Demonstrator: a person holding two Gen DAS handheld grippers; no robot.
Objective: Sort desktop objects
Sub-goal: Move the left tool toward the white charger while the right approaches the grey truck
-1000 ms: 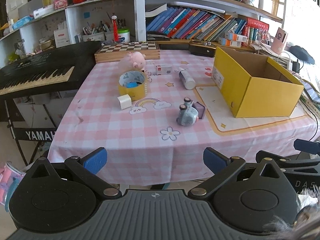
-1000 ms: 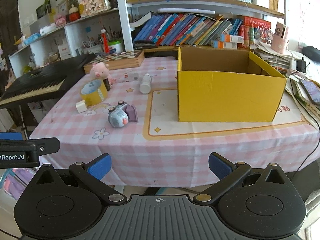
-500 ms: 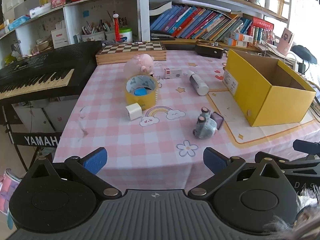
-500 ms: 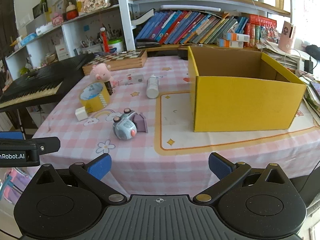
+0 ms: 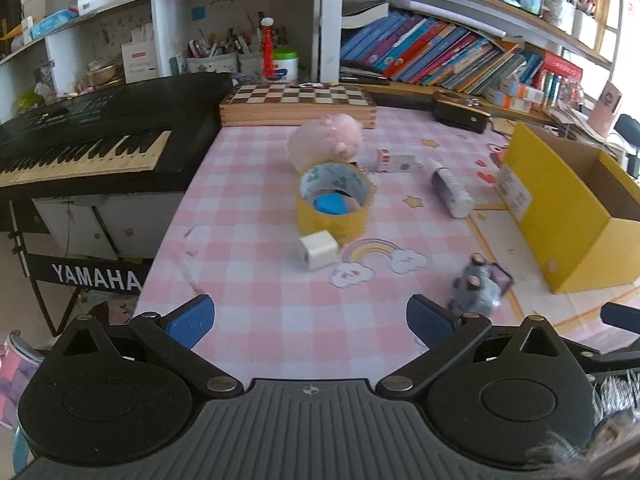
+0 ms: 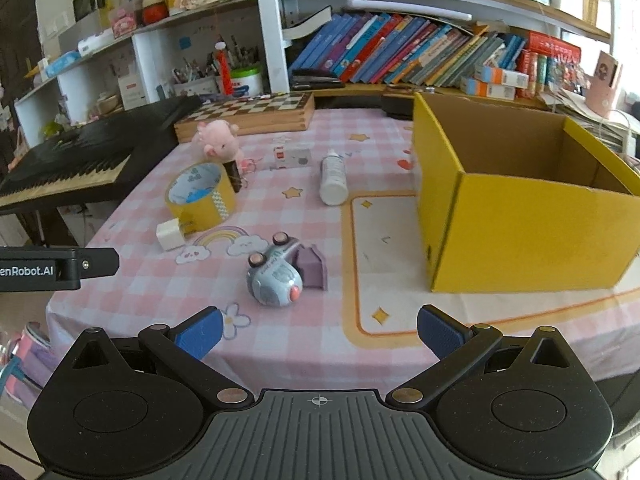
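Right wrist view: toy car [image 6: 274, 280] just beyond spread, empty jaws

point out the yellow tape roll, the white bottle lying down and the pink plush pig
yellow tape roll [image 5: 331, 221]: left wrist view, on its yellow outer wall facing the camera.
white bottle [image 6: 333, 178]: right wrist view, on the middle of its body.
pink plush pig [image 5: 325, 145]: left wrist view, on its rounded pink body.
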